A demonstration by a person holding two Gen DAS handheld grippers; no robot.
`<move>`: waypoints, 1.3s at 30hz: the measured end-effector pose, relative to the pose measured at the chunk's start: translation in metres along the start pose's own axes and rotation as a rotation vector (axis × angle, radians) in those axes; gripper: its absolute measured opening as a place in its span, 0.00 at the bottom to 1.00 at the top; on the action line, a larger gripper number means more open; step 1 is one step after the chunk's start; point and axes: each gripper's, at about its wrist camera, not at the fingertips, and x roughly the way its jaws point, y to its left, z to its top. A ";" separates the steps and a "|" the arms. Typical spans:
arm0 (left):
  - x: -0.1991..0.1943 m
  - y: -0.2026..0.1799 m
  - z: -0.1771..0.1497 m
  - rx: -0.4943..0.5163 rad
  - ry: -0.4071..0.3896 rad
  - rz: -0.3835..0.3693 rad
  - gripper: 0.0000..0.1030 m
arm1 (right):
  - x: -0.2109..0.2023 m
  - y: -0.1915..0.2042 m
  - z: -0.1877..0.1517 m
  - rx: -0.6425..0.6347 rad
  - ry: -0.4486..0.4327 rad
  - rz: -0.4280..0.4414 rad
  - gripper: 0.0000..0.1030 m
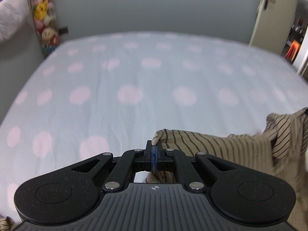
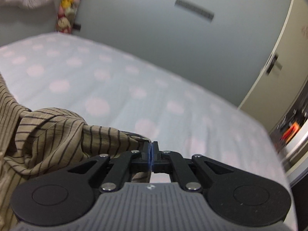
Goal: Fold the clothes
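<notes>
Left wrist view is filled along its lower edge by the ribbed grey body and black linkage arms of the left gripper (image 1: 154, 150), and whatever lies beneath them is hidden. Its jaws are seen pressed fully together on a corner of the shirt (image 1: 221, 144), a tan, crinkled fabric crossed by thin dark stripes. The cloth is stretched away to the right, where it is bunched and cut off by the frame edge; a scrap of it is also glimpsed at the bottom left corner. In the right wrist view the right gripper (image 2: 150, 150) is likewise closed tight, with another edge of the same shirt pinched between its blue-faced pads, and the fabric is heaped in soft folds to the left, partly covered by the gripper's black arm. The shirt is held over the near side of the bed (image 1: 134, 73), whose pale blue sheet is printed with blurred pink spots and faintly wrinkled. Farther off, a pink pillow (image 1: 11, 17) is cut off at the upper left, beside a colourful patterned strip (image 1: 45, 17) too smeared to be identified. A plain grey wall (image 1: 154, 5) and a cream door (image 1: 273, 9) are made out beyond.
</notes>
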 end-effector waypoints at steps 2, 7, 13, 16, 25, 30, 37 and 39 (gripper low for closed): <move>0.021 0.001 -0.007 0.005 0.028 0.019 0.00 | 0.028 0.006 -0.006 0.007 0.040 0.013 0.01; 0.052 0.000 -0.015 -0.003 0.068 0.044 0.01 | 0.072 0.017 -0.024 0.016 0.111 0.039 0.02; 0.079 -0.009 -0.024 -0.011 0.144 0.071 0.07 | 0.099 0.024 -0.035 0.031 0.200 0.089 0.06; 0.076 -0.007 -0.023 0.001 0.140 0.073 0.20 | 0.095 0.024 -0.034 0.024 0.198 0.087 0.15; -0.009 0.015 -0.032 -0.032 0.066 0.014 0.45 | 0.018 -0.022 -0.037 0.140 0.151 0.117 0.35; -0.063 0.021 -0.064 -0.054 0.038 -0.004 0.45 | -0.050 -0.032 -0.065 0.196 0.142 0.173 0.35; -0.111 0.018 -0.134 -0.115 0.076 0.053 0.45 | -0.116 -0.025 -0.120 0.216 0.192 0.193 0.35; -0.115 0.014 -0.155 -0.144 0.091 0.052 0.45 | -0.119 -0.027 -0.133 0.230 0.197 0.189 0.35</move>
